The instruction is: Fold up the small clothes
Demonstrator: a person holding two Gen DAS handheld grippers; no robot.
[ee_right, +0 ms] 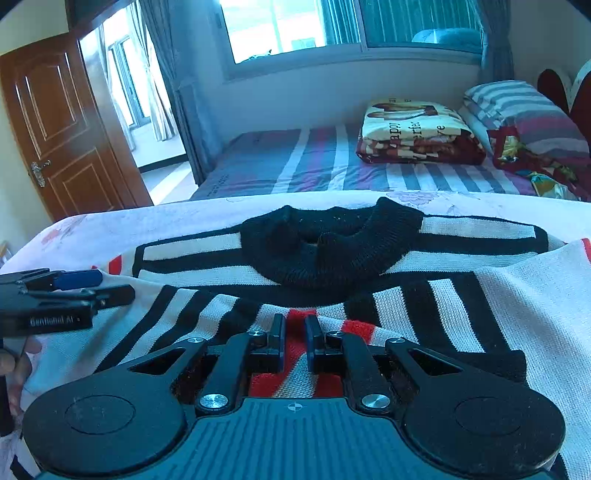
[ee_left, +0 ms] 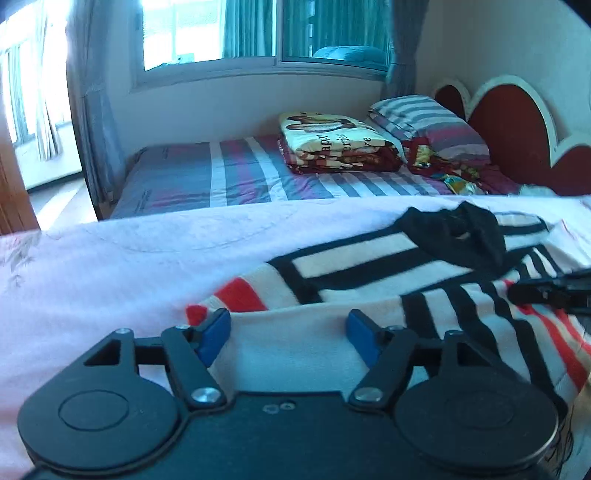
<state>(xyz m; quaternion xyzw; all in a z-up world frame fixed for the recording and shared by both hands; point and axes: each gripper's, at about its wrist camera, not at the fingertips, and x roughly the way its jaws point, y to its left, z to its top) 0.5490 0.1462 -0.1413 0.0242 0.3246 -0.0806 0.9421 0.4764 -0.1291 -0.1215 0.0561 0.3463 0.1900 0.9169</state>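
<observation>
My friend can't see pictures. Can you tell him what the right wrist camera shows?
The right gripper, jaws nearly closed, sits over a striped sweater with a black collar, spread on a floral sheet. The left gripper reaches in at left.

Bright daylight through wide sliding window point(ee_right: 332, 26); grey curtains point(ee_right: 162, 74); brown panelled wooden door point(ee_right: 62, 125); striped-sheeted bed point(ee_left: 221, 177) with red heart-shaped headboard point(ee_left: 513, 122).
</observation>
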